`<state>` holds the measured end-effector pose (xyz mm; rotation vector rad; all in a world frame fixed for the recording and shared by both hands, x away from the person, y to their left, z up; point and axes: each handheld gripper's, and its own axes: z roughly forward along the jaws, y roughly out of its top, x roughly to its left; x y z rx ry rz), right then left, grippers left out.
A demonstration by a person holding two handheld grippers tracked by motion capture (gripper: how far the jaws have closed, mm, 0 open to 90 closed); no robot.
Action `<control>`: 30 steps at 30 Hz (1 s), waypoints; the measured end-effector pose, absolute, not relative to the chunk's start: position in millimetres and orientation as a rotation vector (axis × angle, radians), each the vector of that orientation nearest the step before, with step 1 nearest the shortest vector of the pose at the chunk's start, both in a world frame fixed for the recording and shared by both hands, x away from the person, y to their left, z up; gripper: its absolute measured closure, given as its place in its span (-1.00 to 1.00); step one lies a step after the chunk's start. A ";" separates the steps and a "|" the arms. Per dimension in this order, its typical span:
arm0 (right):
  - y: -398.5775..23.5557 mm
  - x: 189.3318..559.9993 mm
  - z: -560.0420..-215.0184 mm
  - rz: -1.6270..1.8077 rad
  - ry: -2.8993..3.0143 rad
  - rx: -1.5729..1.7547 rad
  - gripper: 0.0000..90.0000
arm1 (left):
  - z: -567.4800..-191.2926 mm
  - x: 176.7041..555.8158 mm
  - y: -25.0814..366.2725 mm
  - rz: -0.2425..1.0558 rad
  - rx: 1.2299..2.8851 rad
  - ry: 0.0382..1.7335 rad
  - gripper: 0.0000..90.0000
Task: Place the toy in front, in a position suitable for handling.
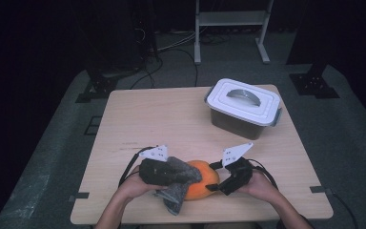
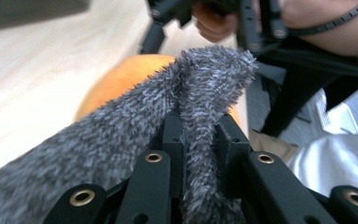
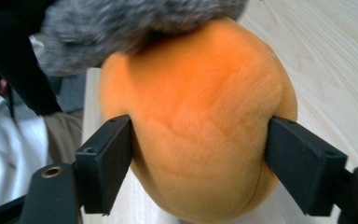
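Observation:
An orange plush toy (image 1: 206, 183) lies near the table's front edge, and a grey fuzzy cloth (image 1: 176, 188) is draped over its left side. My left gripper (image 1: 196, 175) comes in from the left, shut on a fold of the cloth (image 2: 121, 135), which stands up between its jaws (image 2: 200, 135). The orange plush (image 2: 121, 77) shows just behind the cloth. My right gripper (image 1: 215, 177) comes from the right, its jaws wide around the plush (image 3: 196, 102). Both pads (image 3: 107, 163) touch the plush's sides. The cloth (image 3: 130, 23) lies over the plush's top.
A grey bin with a white handled lid (image 1: 244, 107) stands at the back right of the wooden table (image 1: 162, 119). A white metal frame (image 1: 231, 28) and cables stand on the floor behind. The person's lap is just below the front edge.

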<state>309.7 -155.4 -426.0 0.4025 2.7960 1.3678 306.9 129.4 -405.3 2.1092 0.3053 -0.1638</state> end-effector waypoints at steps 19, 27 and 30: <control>-161.2 313.2 -426.9 1.366 2.772 0.365 -0.20 | -403.1 312.1 157.8 -0.096 2.120 0.380 0.71; -164.2 314.3 -426.4 1.356 2.748 0.386 -0.16 | -388.6 319.3 130.5 -0.071 2.104 0.313 0.71; -169.0 316.7 -427.3 1.390 2.742 0.423 -0.17 | -391.3 320.1 130.0 -0.054 2.130 0.319 0.71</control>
